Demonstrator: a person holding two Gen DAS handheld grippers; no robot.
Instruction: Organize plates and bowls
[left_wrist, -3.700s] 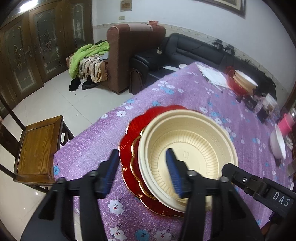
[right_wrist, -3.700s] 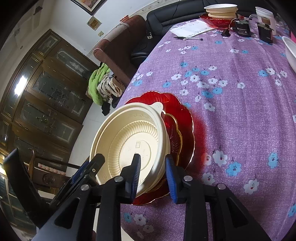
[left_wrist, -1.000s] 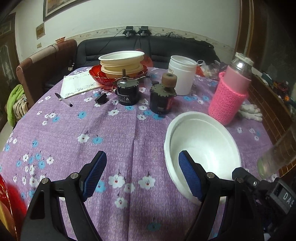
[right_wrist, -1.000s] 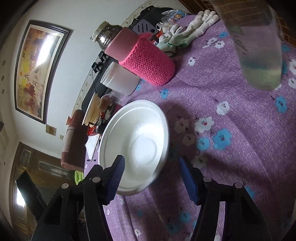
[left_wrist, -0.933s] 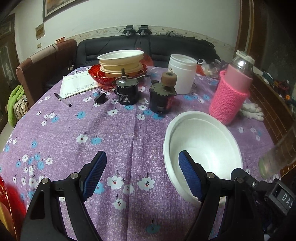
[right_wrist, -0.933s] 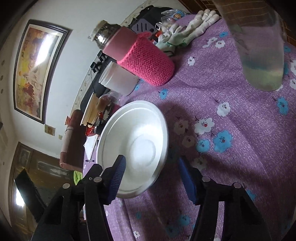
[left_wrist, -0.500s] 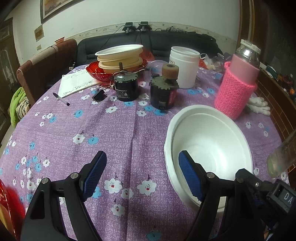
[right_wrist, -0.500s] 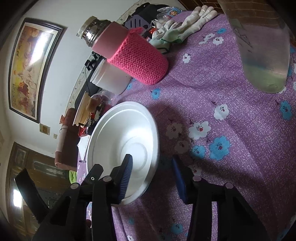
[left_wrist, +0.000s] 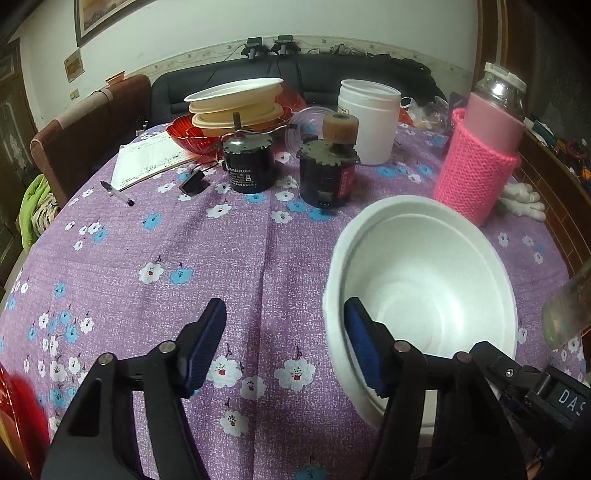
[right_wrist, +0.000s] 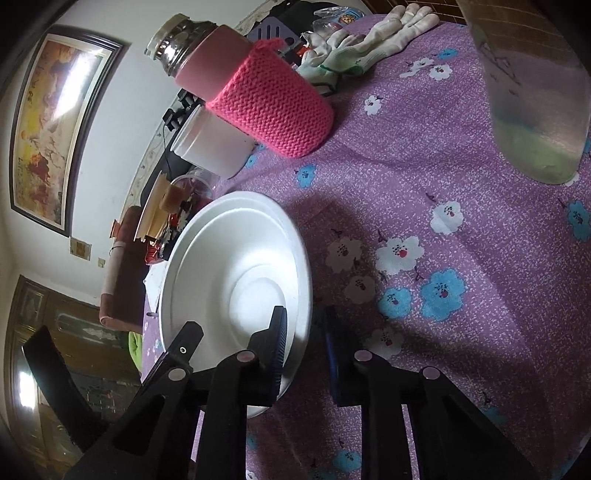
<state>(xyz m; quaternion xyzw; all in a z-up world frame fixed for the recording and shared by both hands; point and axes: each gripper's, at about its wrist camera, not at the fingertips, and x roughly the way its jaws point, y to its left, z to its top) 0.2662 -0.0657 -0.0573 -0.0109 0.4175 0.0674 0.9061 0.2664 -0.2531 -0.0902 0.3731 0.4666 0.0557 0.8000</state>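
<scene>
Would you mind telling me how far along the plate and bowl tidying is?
One stack of cream bowls already sits on a red plate. The right gripper straddles the white bowl rim, not yet clamped; the left gripper is open. Stacking this bowl remains.

Table, purple floral cloth (left_wrist: 207, 258)

Landmark: white foam bowl (left_wrist: 424, 295), near edge. Behind it: pink knit-sleeved flask (left_wrist: 480, 162), white tub (left_wrist: 369, 122), two black motors (left_wrist: 251, 166). Farther back-left: red plate stack (left_wrist: 236, 110), notepad (left_wrist: 151, 162), pen (left_wrist: 117, 192). Right: gloves (left_wrist: 522, 201).
</scene>
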